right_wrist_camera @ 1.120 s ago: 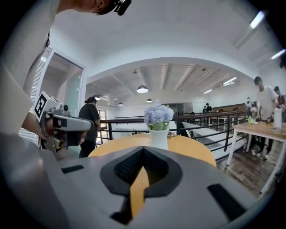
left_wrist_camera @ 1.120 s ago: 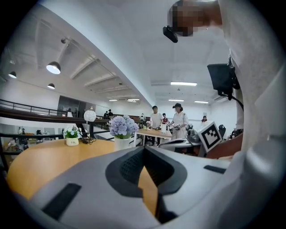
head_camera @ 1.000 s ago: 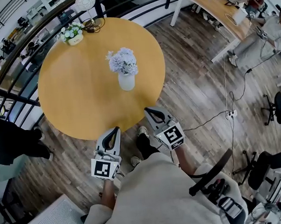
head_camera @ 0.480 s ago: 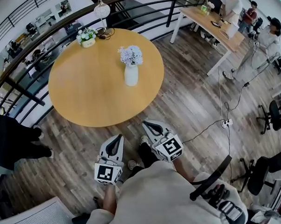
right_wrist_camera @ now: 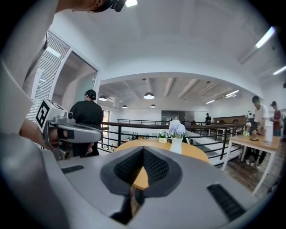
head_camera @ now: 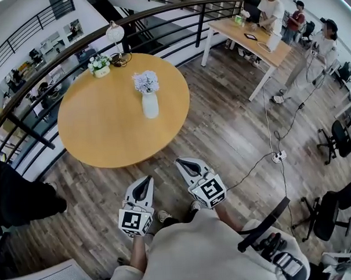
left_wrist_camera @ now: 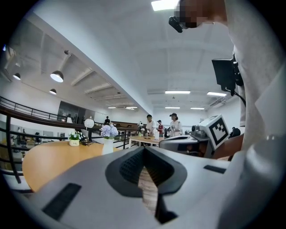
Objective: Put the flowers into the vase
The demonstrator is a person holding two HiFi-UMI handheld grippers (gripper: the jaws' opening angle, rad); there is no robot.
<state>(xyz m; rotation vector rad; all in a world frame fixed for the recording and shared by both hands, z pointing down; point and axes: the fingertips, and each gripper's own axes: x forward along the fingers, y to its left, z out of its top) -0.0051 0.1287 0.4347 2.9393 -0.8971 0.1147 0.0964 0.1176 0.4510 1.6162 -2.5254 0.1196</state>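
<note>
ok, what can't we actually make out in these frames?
- How deep the flowers sit in the vase: its white wall hides the stems in every view.
- Legs of the table: head view, hidden under the tabletop.
- Small things on the desk: head view, too small to name.
- The person in black: head view, cut off by the left edge.

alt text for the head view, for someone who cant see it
From above: a white vase holding pale purple flowers stands on a round wooden table, with a small flower pot and a lamp near its far edge. Nearer the person, the left hand-held gripper and right hand-held gripper are both shut and empty, over wooden floor.
</note>
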